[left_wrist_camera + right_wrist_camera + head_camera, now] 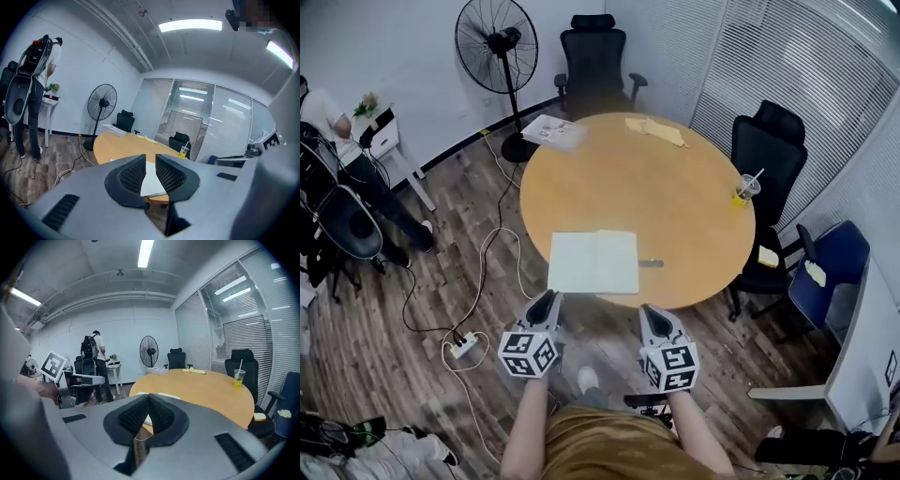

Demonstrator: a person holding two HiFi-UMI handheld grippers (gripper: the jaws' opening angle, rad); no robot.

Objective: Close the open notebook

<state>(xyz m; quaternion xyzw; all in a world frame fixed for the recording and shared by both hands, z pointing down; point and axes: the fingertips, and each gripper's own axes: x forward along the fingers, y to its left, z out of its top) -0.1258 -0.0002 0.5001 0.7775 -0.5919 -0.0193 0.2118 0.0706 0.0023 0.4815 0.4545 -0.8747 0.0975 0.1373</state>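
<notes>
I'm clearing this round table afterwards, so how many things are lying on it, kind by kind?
Open notebook: 1
Stack of papers: 1
Flat yellow item: 1
Cup with straw: 1
Small dark item beside the notebook: 1
Total: 5

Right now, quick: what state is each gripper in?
Left gripper: slightly open, nothing held.
Right gripper: closed, nothing held.

Notebook [593, 262] at near edge of table [675, 202], cup [745, 190] at right edge, paper stack [553, 131] at far-left edge
</notes>
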